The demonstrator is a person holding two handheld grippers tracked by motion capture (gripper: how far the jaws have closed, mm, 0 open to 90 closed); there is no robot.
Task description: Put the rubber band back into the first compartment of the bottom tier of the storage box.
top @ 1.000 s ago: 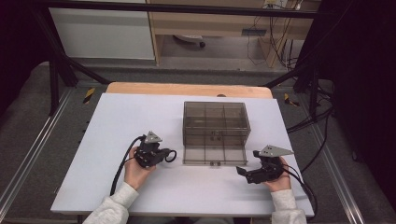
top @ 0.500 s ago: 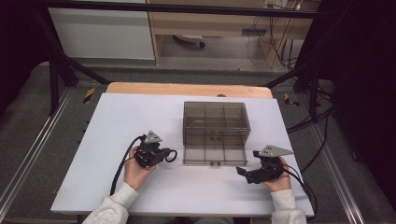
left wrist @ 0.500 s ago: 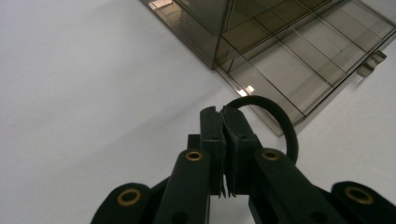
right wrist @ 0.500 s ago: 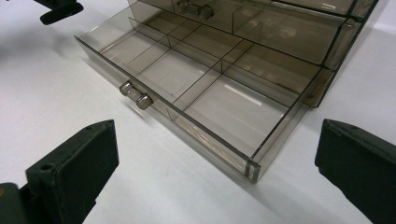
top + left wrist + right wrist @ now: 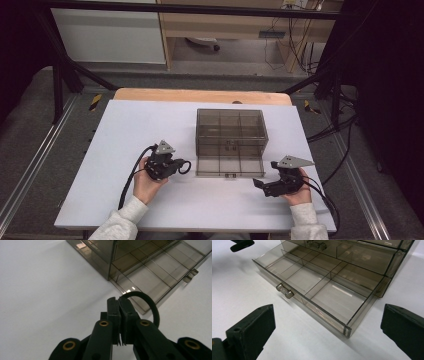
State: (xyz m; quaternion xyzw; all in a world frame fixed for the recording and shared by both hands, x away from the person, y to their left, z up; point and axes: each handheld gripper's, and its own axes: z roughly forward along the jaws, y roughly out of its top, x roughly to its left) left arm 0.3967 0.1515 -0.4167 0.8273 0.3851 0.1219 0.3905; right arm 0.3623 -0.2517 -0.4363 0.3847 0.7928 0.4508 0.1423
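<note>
We find the left gripper (image 5: 176, 166) with its jaws pressed together on a thin black ring (image 5: 146, 303), which loops out to one side of the pads. It sits on the white table (image 5: 125, 130), just beside the left front corner of the open drawer (image 5: 312, 287). The right gripper (image 5: 264, 186) has its jaws wide apart and holds nothing; it rests near the drawer's right front corner.

Risks, in our judgement:
- The ring is pinched by a small part of its arc only, so a quick swing could make it twist or slip from the pads
- Released too early, or with the jaws short of the drawer, it would drop on the table or catch on a divider and end up astride two compartments
- The drawer is pulled out and its walls are low; a knock from either gripper could push it back in or shift the whole box (image 5: 230, 127)
- The cable (image 5: 131, 180) trailing from the left gripper could drag across the table as the hand moves

Materials and shapes: the ring is matt black, round in section, and looks like rubber. The box is smoky clear hard plastic, boxy, with glossy faces that throw reflections. Thin straight dividers split the drawer into shallow rectangular compartments. Its handle (image 5: 285, 291) is a small clear bar on two studs. The table top is plain, smooth and matt
</note>
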